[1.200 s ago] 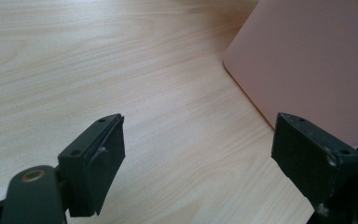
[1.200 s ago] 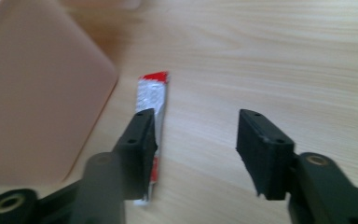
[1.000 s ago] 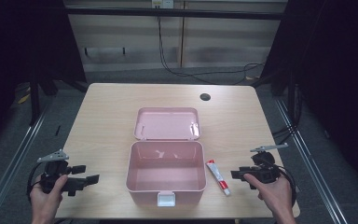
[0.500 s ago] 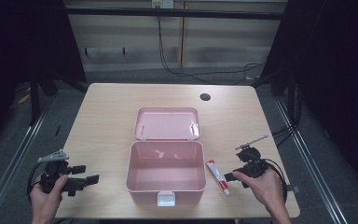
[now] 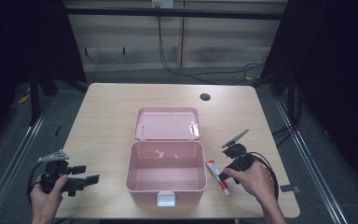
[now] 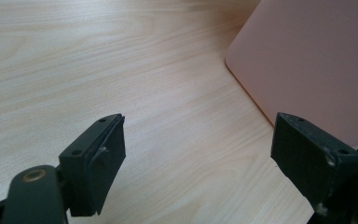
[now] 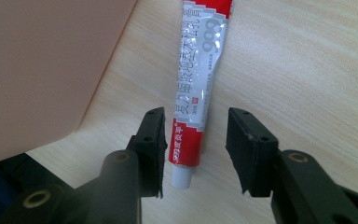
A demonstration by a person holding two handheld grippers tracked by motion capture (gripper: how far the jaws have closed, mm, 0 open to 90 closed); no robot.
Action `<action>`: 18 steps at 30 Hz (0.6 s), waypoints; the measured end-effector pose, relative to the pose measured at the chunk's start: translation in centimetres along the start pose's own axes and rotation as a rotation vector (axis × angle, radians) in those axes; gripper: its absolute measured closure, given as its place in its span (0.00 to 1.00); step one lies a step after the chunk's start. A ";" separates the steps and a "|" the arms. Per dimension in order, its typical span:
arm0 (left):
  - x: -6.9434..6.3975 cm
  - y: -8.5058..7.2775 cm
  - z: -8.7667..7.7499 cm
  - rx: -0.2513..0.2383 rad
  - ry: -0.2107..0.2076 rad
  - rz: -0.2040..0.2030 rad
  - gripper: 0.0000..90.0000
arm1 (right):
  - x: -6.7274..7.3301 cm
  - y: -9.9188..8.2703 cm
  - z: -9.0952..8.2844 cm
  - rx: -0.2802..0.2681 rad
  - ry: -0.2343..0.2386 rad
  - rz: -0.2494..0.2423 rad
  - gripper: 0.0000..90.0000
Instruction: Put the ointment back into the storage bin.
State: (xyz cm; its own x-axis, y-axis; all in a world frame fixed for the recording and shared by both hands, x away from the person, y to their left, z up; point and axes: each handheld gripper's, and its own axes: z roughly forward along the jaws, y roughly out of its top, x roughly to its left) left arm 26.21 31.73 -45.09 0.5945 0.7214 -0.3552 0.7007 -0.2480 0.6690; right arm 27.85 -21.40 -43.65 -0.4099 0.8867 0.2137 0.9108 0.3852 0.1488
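Here, one pink box (image 5: 165, 173), one tube (image 7: 196, 93) between the right tongs (image 7: 196, 147), just narrowing, not yet pinching; left tongs (image 6: 198, 161) released.

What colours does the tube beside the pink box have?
The tube is red and silver-white, with a white cap; the right gripper view shows it best.

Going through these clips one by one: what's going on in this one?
A person at a wooden table holds a gripper in each hand. The right gripper has just been closing its fingers around a red and white tube that lies on the table beside an open pink box; the fingers straddle the tube's cap end but do not yet press on it. The left gripper waits open at the box's other side, holding nothing.
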 end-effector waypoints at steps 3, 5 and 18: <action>0.0 0.0 0.0 0.001 -0.001 0.003 0.20 | 0.2 0.4 0.5 0.026 0.001 -0.003 0.66; 0.0 0.0 0.0 0.002 0.000 0.000 0.20 | 0.3 0.6 0.7 0.044 -0.001 -0.013 0.67; 0.0 0.0 0.0 0.012 0.000 -0.001 0.20 | 1.1 1.5 2.7 0.101 -0.051 -0.025 0.71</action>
State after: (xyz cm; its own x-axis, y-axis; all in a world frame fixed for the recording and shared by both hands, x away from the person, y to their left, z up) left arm 26.21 31.73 -45.15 0.5934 0.7219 -0.3560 0.7064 -0.2550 0.6603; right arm 28.93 -19.13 -45.74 -0.4316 0.8875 0.1611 0.9018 0.4287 0.0546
